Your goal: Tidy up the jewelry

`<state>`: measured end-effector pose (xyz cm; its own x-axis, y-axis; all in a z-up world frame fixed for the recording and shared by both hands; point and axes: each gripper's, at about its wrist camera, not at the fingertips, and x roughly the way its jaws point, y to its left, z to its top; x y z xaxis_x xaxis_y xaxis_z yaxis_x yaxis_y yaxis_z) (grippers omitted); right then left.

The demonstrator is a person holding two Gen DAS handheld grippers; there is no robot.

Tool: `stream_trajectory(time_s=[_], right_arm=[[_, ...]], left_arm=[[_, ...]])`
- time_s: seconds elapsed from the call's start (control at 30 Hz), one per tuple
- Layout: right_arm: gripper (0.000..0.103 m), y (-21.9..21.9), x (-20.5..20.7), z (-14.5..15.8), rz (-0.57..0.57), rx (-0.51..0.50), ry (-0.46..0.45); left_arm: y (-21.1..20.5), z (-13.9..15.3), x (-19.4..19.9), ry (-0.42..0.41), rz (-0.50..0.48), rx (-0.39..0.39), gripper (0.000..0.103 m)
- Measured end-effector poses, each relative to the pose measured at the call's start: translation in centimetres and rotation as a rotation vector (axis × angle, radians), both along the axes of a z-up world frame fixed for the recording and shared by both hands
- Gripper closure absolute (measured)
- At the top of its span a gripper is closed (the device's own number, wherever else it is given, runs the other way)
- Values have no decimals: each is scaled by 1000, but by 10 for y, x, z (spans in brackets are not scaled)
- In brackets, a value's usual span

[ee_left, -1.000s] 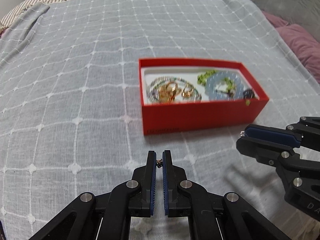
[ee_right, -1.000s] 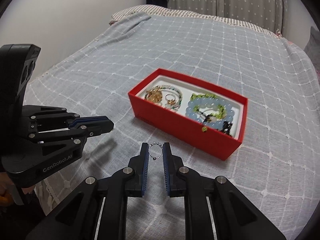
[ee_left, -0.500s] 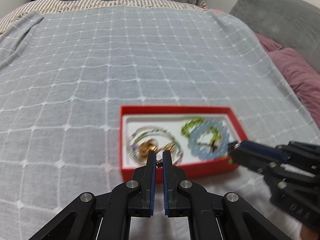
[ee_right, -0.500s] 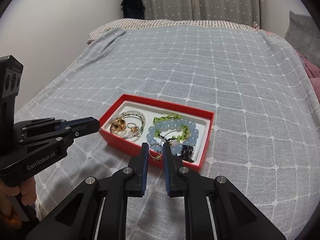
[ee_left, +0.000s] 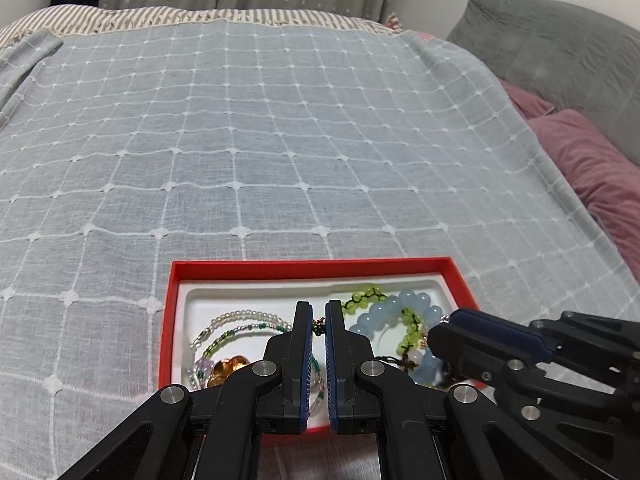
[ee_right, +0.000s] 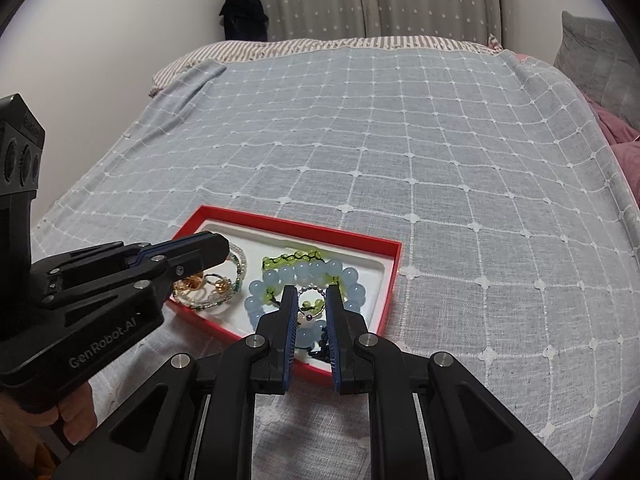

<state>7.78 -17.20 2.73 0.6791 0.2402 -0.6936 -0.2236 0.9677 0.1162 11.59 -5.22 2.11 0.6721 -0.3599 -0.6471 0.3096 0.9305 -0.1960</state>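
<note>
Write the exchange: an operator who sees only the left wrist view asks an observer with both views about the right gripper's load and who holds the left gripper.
Operator: My left gripper pinches a small dark bead piece. What does the right gripper carry?
Observer: A loop of silver ball chain, stretched between its pads, over the blue bead bracelet in the red box.
Operator: Is anyone visible on my tool?
Observer: Yes, a hand shows under its body, lower left in the right wrist view.

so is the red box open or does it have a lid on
Open. The red box has no lid on it, and the blue bead bracelet and gold rings lie exposed in its white tray.
</note>
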Motion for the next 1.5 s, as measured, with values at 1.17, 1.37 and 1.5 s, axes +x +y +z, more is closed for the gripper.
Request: stream_trajectory(time_s=[1.17, 1.37, 1.5], right_arm=[[52, -2, 0, 8, -26, -21, -19], [42, -12, -16, 14, -68, -38, 15], [33, -16, -28, 16, -73, -55, 35]], left_arm=[[47, 5, -22, 62, 173, 106, 25], [53, 3, -34, 87, 199, 118, 11], [57, 0, -44, 109, 221, 128, 6]])
